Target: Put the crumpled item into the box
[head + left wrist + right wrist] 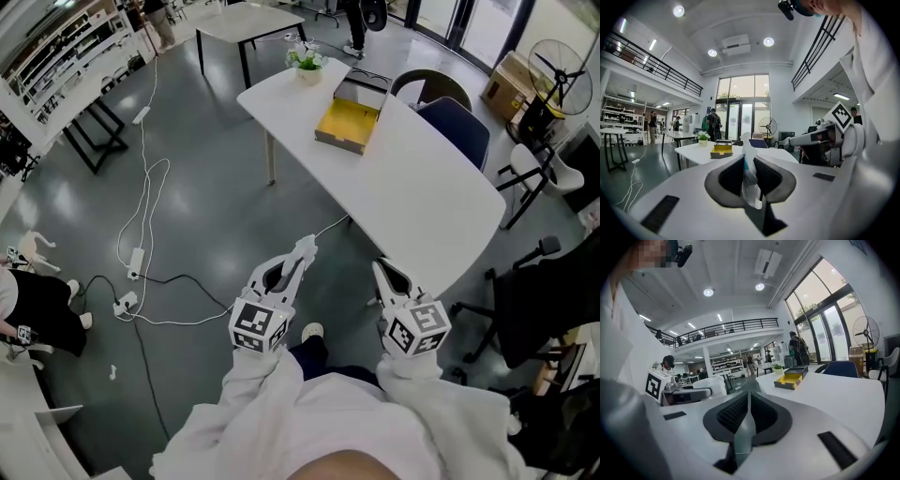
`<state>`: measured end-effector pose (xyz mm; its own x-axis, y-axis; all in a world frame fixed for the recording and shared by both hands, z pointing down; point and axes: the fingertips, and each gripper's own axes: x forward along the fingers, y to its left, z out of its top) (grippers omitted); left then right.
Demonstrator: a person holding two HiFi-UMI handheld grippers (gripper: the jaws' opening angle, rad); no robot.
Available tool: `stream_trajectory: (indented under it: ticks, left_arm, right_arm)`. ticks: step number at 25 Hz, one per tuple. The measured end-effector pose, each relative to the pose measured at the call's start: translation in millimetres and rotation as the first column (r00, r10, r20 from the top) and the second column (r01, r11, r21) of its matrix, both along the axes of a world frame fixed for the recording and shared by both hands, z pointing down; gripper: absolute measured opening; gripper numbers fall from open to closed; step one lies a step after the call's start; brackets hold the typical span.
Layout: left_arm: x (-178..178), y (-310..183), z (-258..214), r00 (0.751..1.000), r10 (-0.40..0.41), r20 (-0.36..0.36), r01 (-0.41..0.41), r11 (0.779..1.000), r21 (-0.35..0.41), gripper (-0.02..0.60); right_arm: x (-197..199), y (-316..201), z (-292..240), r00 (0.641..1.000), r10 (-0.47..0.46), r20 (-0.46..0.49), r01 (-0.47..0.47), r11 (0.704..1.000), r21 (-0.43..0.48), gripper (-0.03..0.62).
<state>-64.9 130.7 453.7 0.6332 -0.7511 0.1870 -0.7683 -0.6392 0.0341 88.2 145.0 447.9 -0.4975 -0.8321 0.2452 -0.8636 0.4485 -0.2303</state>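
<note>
Carrying risk: crumpled item is thin, white and wrinkled, pinched between left gripper pads with loose end poking up. Flimsy sheet could slip out before reaching box. Box shallow, rectangular, yellow-lined, at far end of smooth white table. Right gripper jaws together, empty.

White table on grey floor

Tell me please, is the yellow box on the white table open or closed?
Open. The head view shows the box on the table with its yellow inside uncovered.
</note>
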Motion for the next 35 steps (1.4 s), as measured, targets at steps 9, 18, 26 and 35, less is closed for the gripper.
stream_trajectory:
  ticks: [9,18,26,35]
  left_arm:
    - [-14.0,-40.4,2.3,0.999,0.034,-0.003,-0.034,0.999,0.005,0.051]
    - [-30.7,-54.2,12.2,0.999,0.044,-0.003,-0.044,0.999,-0.014,0.051]
    - [-32.4,-52.5,18.0,0.999,0.047,-0.011,-0.047,0.998,-0.035,0.051]
    - [-34.1,-79.0,24.4,0.999,0.038,0.002,-0.038,0.998,-0.048,0.051]
  right_arm:
    - [-17.7,-38.6,1.4,1.000,0.021,0.000,-0.021,1.000,0.007,0.043]
    - [-35.4,-53.6,9.7,1.000,0.020,-0.003,-0.020,1.000,-0.014,0.043]
    - [-37.8,-56.5,15.8,1.000,0.007,-0.014,-0.008,0.999,-0.042,0.043]
    - [-36.9,-87.1,22.2,1.000,0.007,0.005,-0.007,0.999,-0.051,0.043]
